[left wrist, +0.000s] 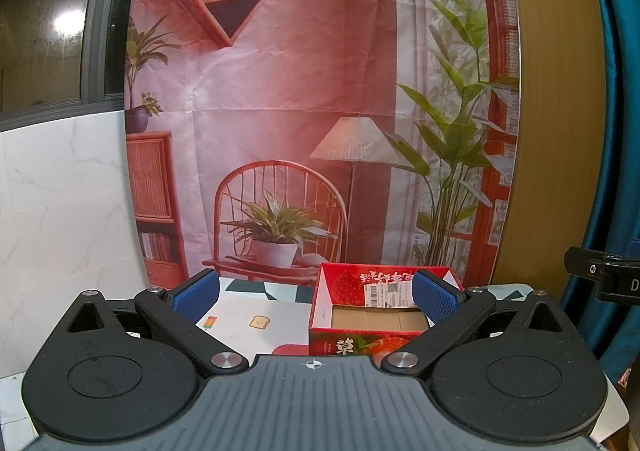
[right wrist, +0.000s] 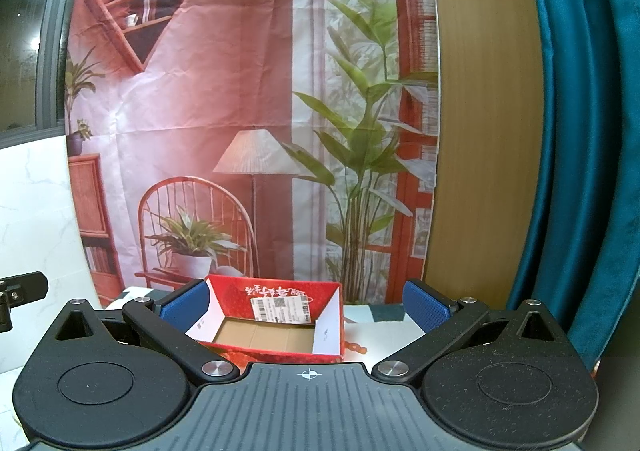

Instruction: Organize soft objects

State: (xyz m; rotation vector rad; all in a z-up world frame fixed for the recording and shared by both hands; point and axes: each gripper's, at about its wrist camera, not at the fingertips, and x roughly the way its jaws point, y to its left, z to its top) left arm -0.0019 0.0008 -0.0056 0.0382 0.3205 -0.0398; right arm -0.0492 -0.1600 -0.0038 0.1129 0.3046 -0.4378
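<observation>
Left gripper (left wrist: 316, 297) and right gripper (right wrist: 306, 305) both hang spread wide, holding nothing, aimed at the red box (right wrist: 276, 325) just ahead, probably the drop spot. Its top is open with bare cardboard inside, and no soft objects show on the mat (left wrist: 256, 315); room left.

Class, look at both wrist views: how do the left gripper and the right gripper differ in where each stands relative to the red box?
The left gripper has the red box toward its right finger; the right gripper has the box toward its left finger. So the left gripper faces more open tablecloth than the right gripper does. Both are open and hold nothing.
</observation>
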